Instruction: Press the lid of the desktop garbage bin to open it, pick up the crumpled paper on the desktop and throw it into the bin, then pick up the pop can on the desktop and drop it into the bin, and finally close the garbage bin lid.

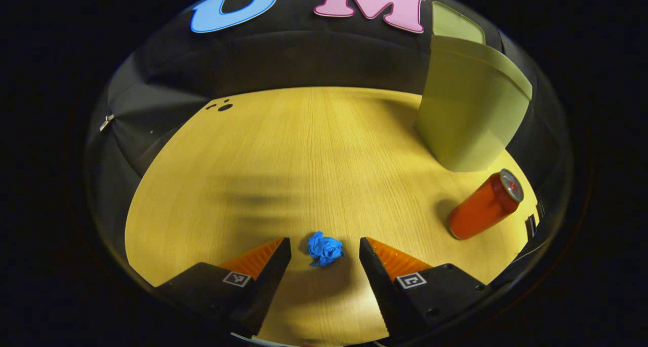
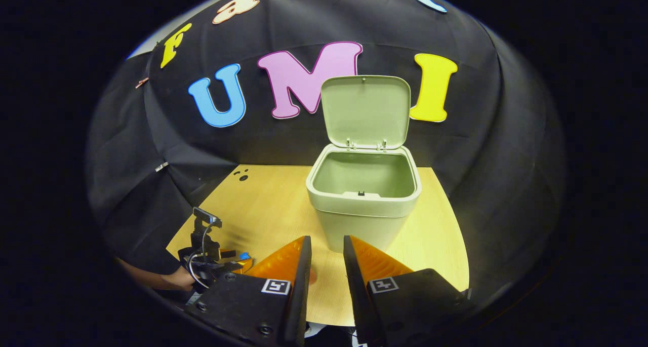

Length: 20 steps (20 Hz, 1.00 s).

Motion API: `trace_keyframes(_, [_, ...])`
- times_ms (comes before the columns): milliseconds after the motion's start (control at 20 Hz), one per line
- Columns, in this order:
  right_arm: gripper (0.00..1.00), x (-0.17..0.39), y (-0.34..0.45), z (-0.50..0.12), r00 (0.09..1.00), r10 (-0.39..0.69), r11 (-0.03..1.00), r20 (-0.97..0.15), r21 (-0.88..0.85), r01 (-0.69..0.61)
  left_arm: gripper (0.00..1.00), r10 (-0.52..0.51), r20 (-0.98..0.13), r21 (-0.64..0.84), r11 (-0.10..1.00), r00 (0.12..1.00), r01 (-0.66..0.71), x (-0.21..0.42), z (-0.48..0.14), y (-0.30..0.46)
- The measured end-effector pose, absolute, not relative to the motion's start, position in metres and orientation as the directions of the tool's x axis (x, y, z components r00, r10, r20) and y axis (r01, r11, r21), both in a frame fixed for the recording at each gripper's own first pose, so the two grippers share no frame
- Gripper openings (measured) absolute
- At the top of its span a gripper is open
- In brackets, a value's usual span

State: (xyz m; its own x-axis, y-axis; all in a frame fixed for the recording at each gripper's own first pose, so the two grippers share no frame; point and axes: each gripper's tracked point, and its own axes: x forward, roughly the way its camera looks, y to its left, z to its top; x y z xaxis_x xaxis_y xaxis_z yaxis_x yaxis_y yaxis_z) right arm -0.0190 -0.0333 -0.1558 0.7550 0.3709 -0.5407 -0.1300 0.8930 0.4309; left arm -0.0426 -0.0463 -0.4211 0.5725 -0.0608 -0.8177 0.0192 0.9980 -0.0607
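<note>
pale wood-grain worktop (image 1: 314, 149) carries everything. in the left gripper view, the left gripper (image 1: 325, 248) has its 2 fingers spread wide, and a small crumpled ball of blue paper (image 1: 325, 249) lies on the worktop between their tips, touching neither. beyond the right finger and off to its side, a red metal pop can (image 1: 485, 205) lies on its side, its silver top turned up and away. farther ahead on that same side stands the sage-green plastic garbage bin (image 1: 471, 114).

in the right gripper view, the right gripper (image 2: 326, 245) holds nothing, its 2 fingers set narrowly apart, and the garbage bin (image 2: 364, 205) stands just ahead of their tips with its hinged lid (image 2: 365, 111) raised upright. low beside the left finger, the left gripper (image 2: 228, 261) shows small and far off, with a hand (image 2: 167, 278) behind it.
</note>
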Motion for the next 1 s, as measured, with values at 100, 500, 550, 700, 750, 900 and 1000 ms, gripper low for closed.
trace_keyframes(100, [0.42, -0.018, -0.039, -0.158, 0.754, 0.37, 0.891, -0.543, 0.437, -0.122, 0.87, -0.059, -0.829, -0.053, 0.998, 0.557, 0.027, -0.043, -0.429, -0.048])
trace_keyframes(500, [0.42, -0.018, -0.055, -0.173, 0.741, 0.371, 0.889, -0.56, 0.445, -0.109, 0.46, -0.065, -0.838, -0.046, 0.998, 0.542, 0.048, -0.036, -0.436, -0.054])
trace_keyframes(550, [0.42, -0.017, -0.056, -0.175, 0.738, 0.376, 0.886, -0.56, 0.449, -0.11, 0.46, -0.066, -0.836, -0.049, 0.998, 0.544, 0.046, -0.034, -0.433, -0.054])
trace_keyframes(700, [0.42, -0.012, -0.057, -0.178, 0.736, 0.388, 0.881, -0.554, 0.458, -0.119, 0.42, -0.065, -0.821, -0.057, 0.998, 0.567, 0.032, -0.029, -0.416, -0.055])
trace_keyframes(750, [0.42, -0.01, -0.057, -0.179, 0.737, 0.391, 0.88, -0.551, 0.458, -0.124, 0.42, -0.065, -0.812, -0.06, 0.998, 0.58, 0.028, -0.027, -0.407, -0.056])
trace_keyframes(900, [0.42, -0.005, -0.057, -0.183, 0.735, 0.399, 0.876, -0.548, 0.466, -0.128, 0.44, -0.091, -0.76, -0.091, 0.995, 0.643, 0.033, -0.011, -0.366, -0.064])
trace_keyframes(1000, [0.34, -0.001, -0.056, -0.186, 0.736, 0.404, 0.87, -0.544, 0.476, -0.126, 0.41, -0.109, -0.714, -0.118, 0.992, 0.691, 0.034, 0.005, -0.332, -0.072])
